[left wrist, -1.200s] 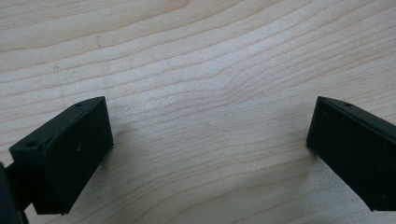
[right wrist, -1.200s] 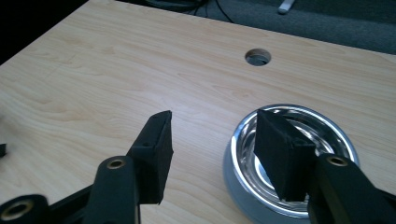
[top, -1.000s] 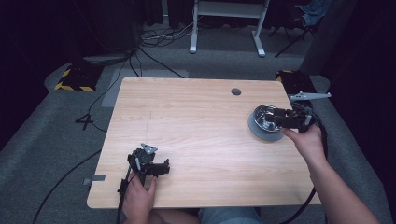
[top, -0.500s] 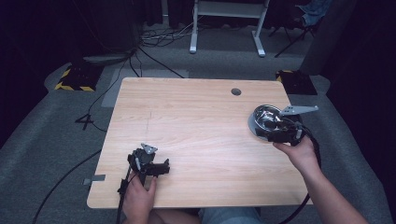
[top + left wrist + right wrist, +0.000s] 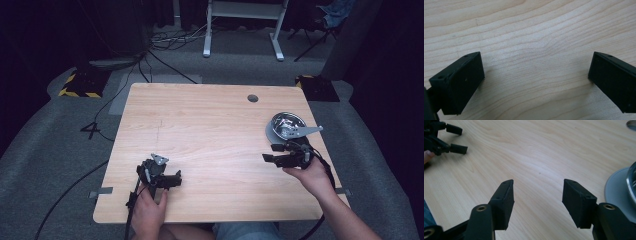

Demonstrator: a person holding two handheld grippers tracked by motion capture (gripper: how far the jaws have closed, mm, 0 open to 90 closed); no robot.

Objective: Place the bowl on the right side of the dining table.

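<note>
A shiny metal bowl (image 5: 286,124) sits on a round grey base (image 5: 270,133) at the right side of the wooden table (image 5: 210,125). My right gripper (image 5: 270,152) hovers just in front of the bowl and points left. It is open with nothing between its jaws, which have opened a little further in the last second. In the right gripper view the right gripper (image 5: 538,183) is over bare wood, with the grey base (image 5: 617,187) at the right edge. My left gripper (image 5: 176,180) rests near the table's front edge. The left gripper (image 5: 536,65) is wide open and empty.
A round cable hole (image 5: 252,98) lies in the table's far right part. The left gripper (image 5: 457,139) appears at the top left of the right gripper view. Cables trail off the table's front. Carpet, a desk frame (image 5: 242,30) and floor cables lie beyond.
My right gripper has moved from over the bowl toward the person and down, and now sits in front of the bowl. The left gripper has stayed put.
</note>
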